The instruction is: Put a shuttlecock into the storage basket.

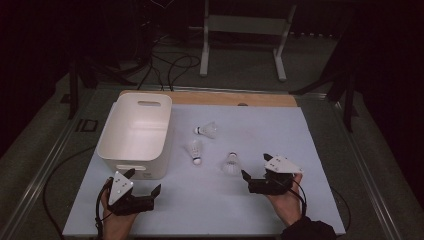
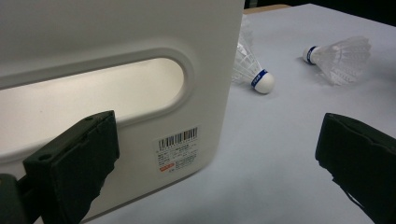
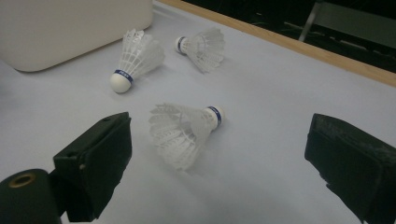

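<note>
The right gripper (image 1: 255, 172) hovered with its jaws spread wide and empty just beside the nearest shuttlecock (image 1: 231, 164), which lay on its side on the white table (image 1: 260, 210). Two more shuttlecocks (image 1: 196, 151) (image 1: 207, 130) lay farther off, near the white plastic bin (image 1: 136, 134). The left gripper (image 1: 145, 182) was likewise wide and empty, just in front of the bin's near wall with its barcode label (image 2: 178, 148).

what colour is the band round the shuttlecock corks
Blue, on each white shuttlecock; clearest in the right gripper view.
</note>
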The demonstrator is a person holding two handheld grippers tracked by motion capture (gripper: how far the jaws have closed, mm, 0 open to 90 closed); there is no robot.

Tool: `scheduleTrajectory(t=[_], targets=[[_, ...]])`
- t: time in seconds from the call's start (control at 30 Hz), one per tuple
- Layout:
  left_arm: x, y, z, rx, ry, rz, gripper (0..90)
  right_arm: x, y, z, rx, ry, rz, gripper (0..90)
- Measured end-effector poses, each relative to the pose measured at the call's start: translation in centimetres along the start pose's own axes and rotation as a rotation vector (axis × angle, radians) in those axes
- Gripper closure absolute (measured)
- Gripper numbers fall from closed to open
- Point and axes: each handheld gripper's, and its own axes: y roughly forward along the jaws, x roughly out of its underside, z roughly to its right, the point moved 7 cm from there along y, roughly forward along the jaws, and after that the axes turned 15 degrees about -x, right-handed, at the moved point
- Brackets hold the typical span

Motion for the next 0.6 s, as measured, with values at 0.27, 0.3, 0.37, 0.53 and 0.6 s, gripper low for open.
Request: scheduleTrajectory(t=[0.27,0.3,0.37,0.53,0.6], targets=[[0.0,0.0,0.1,-0.002,-0.001,0.001,0.1,-1.0,0.4,0.0,-0.002,-0.012,-0.005,7.4],[0.0,0.0,0.1,-0.002,-0.001,0.001,0.1,-1.1,0.5,0.1,-0.001,-0.018,-0.009,7.4],[0.0,0.0,0.1,-0.002,-0.003,0.002,0.1,-1.3,0.9,0.1,-0.004,-0.014,-0.016,7.4],[0.0,0.0,0.1,0.0,-0.004,0.001,0.1,-1.8,1.3,0.3,-0.006,-0.01,-0.012,7.4],[0.0,0.0,0.1,-0.001,-0.003,0.002,0.1,-1.8,1.5,0.4,-0.008,-0.012,-0.015,7.4]])
